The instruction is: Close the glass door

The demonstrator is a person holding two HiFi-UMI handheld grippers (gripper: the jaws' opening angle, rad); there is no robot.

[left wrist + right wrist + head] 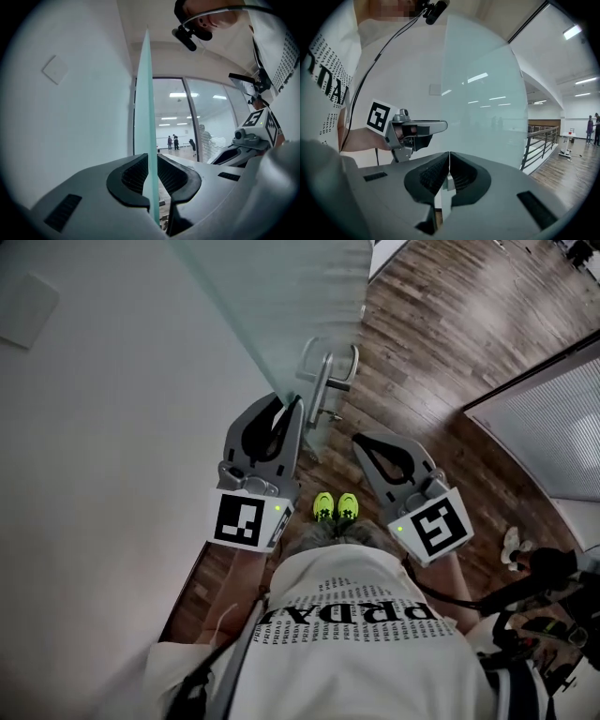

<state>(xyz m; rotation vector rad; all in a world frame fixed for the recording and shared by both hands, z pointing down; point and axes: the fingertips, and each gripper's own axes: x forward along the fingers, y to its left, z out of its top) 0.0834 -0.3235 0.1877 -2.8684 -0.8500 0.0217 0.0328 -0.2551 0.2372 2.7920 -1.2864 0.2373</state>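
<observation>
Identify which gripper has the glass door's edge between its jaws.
The left gripper: the glass door edge runs between its jaws, while the right gripper has shut, empty jaws.

The left gripper (pixel 289 409) is held level, with its jaws closed on the edge of the glass door (pixel 146 93). The edge is pinched between the ribbed pads (pixel 135 176) near the tips. A bare forearm (pixel 344 138) is seen behind this gripper's marker cube (pixel 378 116). The right gripper (pixel 364 442) is carried just beside the left jaws, on their right, and is tipped slightly downward. Its jaws are brought together tip to tip, and nothing is held between them.
</observation>
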